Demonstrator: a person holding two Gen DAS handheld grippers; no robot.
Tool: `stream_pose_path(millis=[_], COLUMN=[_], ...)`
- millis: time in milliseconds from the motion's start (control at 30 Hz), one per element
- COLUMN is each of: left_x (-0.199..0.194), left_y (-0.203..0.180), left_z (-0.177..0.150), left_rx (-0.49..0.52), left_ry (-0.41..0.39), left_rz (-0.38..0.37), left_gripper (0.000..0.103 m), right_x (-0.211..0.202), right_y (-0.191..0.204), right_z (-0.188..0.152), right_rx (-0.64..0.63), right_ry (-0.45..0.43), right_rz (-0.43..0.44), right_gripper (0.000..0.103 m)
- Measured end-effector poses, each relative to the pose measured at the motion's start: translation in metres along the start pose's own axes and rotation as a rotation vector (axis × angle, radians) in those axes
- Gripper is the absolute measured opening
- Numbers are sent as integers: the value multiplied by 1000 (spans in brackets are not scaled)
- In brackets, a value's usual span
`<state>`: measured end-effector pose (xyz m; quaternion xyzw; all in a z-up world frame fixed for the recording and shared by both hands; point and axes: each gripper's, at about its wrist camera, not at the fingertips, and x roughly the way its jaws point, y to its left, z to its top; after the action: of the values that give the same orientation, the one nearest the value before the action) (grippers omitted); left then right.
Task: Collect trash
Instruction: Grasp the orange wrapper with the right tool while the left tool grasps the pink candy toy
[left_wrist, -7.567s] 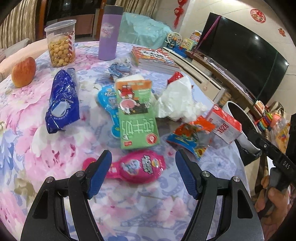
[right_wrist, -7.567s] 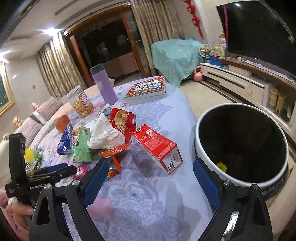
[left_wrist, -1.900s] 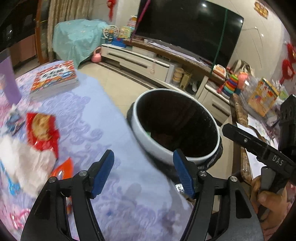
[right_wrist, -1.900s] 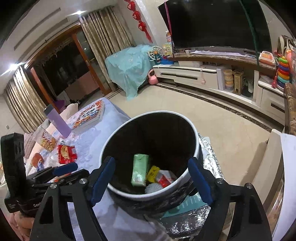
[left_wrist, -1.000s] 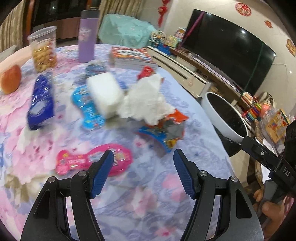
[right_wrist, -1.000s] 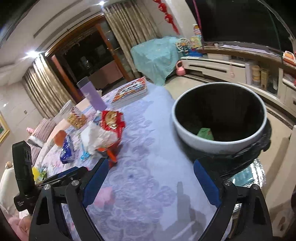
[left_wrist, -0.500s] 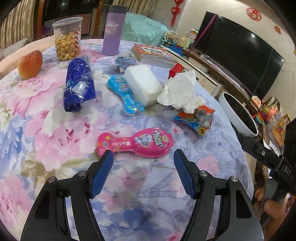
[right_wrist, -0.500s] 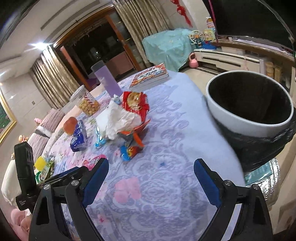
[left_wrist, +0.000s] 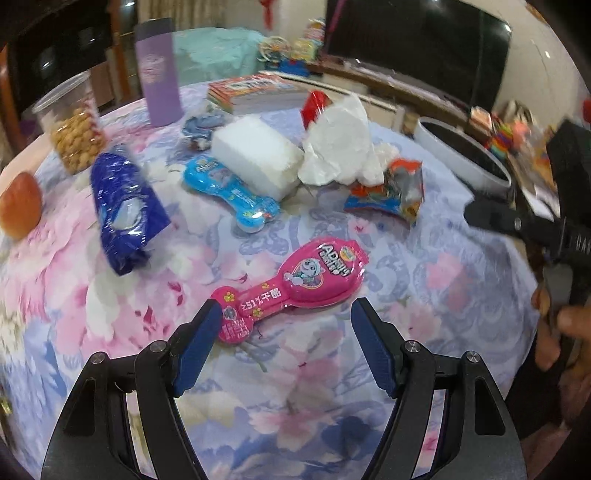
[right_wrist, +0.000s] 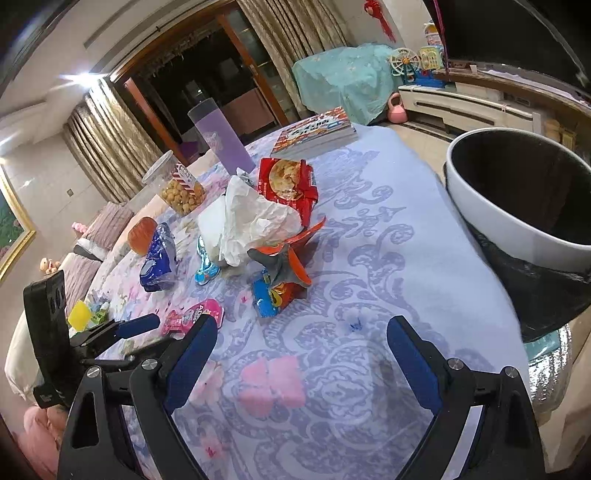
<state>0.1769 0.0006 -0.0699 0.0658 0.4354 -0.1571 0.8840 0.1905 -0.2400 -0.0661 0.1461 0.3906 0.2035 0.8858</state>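
Reaching for the next piece of trash, I have my left gripper (left_wrist: 286, 321) over the flowered table (left_wrist: 443, 280), its jaws spread wide and just opened a little further, with nothing pressed between the pads. The pink candy packet (left_wrist: 291, 286) lies flat on the cloth, its narrow end just beside the tip of my left-hand finger (left_wrist: 199, 339) and its round end angled away between the two. I judge this to be the approach step: the next move calls for dropping lower and lining the jaws across the narrow handle part, since a flat packet gives little edge to pinch. My right gripper (right_wrist: 299, 350) is also wide open and empty, over bare cloth.

My left view shows the blue wrapper (left_wrist: 125, 206), the blue candy packet (left_wrist: 232, 194), the white block (left_wrist: 258, 153) and the crumpled tissue (left_wrist: 340, 144) laid out clearly, but only a sliver of the bin. My right view shows the bin (right_wrist: 491, 206) standing off the table's far edge, its inside too dark to read, and the red biscuit bag (right_wrist: 288, 184) behind the tissue.
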Motion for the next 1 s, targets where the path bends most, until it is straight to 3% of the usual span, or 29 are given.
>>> stream_pose_path(millis=[133, 333, 400, 467, 500, 567, 600, 633, 667, 800, 1000], left_x=[12, 15, 13, 11, 9, 8, 7, 7, 7, 4, 1], left_y=[-1, 1, 0, -5, -9, -16, -18, -20, -21, -20, -17], left_z=[4, 6, 4, 2, 1, 1, 1, 2, 2, 3, 8], left_rx=[71, 98, 104, 124, 135, 152, 152, 149, 143, 84, -27], left_ry=[35, 37, 30, 22, 19, 14, 11, 9, 6, -4, -21], left_rz=[41, 13, -8, -27, -34, -43, -40, -31, -28, -46, -111], left_gripper=[74, 73, 64, 46, 41, 24, 24, 24, 23, 20, 3], right_x=[13, 38, 47, 56, 60, 62, 62, 62, 62, 52, 28], right_y=[6, 13, 14, 16, 16, 16, 15, 14, 12, 5, -5], right_z=[6, 15, 19, 21, 22, 23, 24, 24, 24, 20, 13], right_rx=[-10, -35, -39, -49, -55, -63, -66, -65, -57, -33, -15], right_ry=[14, 40, 50, 68, 73, 76, 75, 78, 81, 64, 35], right_rz=[7, -6, -3, -6, -10, -19, -19, -19, -20, 2, 17], right_gripper=[94, 94, 94, 93, 89, 67, 57, 38, 31, 26, 24])
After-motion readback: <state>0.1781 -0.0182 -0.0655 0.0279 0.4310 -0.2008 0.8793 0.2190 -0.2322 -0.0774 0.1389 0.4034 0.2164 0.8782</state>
